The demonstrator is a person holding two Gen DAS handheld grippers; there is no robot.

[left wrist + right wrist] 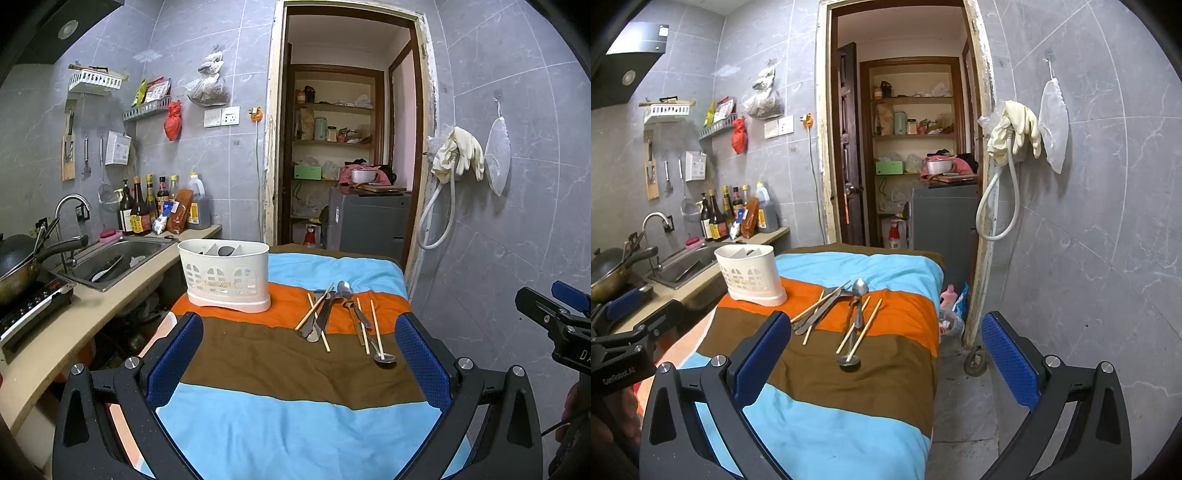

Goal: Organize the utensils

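Observation:
A white plastic utensil holder (226, 275) with dividers stands on the orange stripe of a striped cloth (266, 362), at its left; it also shows in the right wrist view (751, 274). A loose pile of metal spoons (345, 290), knives and wooden chopsticks (376, 326) lies on the orange and brown stripes to its right; the pile also shows in the right wrist view (849, 314). My left gripper (299, 354) is open and empty, held above the cloth's near part. My right gripper (882, 354) is open and empty, near the cloth's right edge.
A counter (110, 302) with a steel sink (118, 258), a wok (18, 266), an induction hob and bottles runs along the left. A doorway (347, 147) opens behind the table. Floor with a trash bag (951, 328) lies to the right.

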